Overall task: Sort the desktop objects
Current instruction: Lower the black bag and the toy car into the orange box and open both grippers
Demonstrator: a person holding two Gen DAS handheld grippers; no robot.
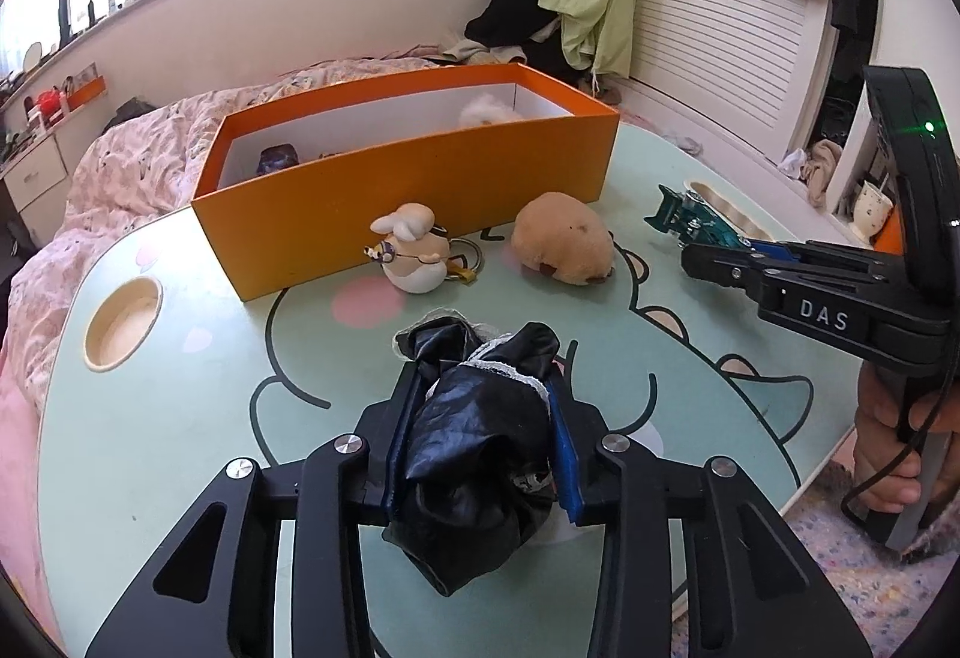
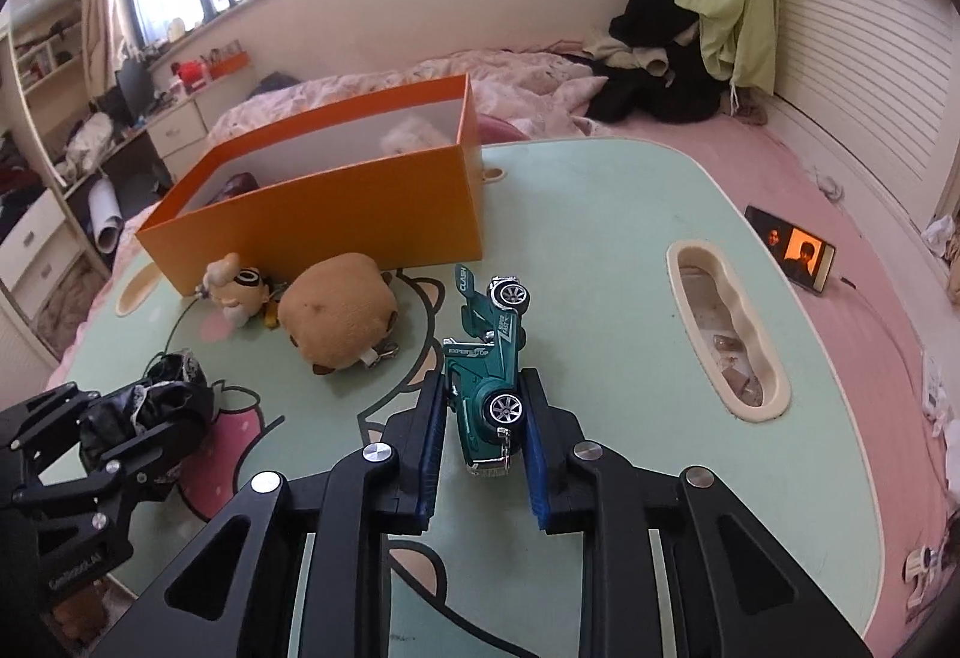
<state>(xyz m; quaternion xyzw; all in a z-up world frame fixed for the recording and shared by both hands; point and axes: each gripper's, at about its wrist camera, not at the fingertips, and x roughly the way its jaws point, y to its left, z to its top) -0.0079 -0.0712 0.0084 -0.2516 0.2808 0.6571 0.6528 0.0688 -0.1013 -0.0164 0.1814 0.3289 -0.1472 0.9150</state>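
Observation:
My left gripper is shut on a black shiny doll garment with lace trim, held over the green table; it also shows in the right wrist view. My right gripper is shut on a green toy car, also seen in the left wrist view. An open orange box stands at the back of the table, with a white fluffy thing and a dark item inside. A cream duck keychain and a tan plush lie in front of the box.
The table has a round cup hole at the left and a long slot at the right. A phone lies on the pink bed behind it. Clothes are piled at the back of the bed.

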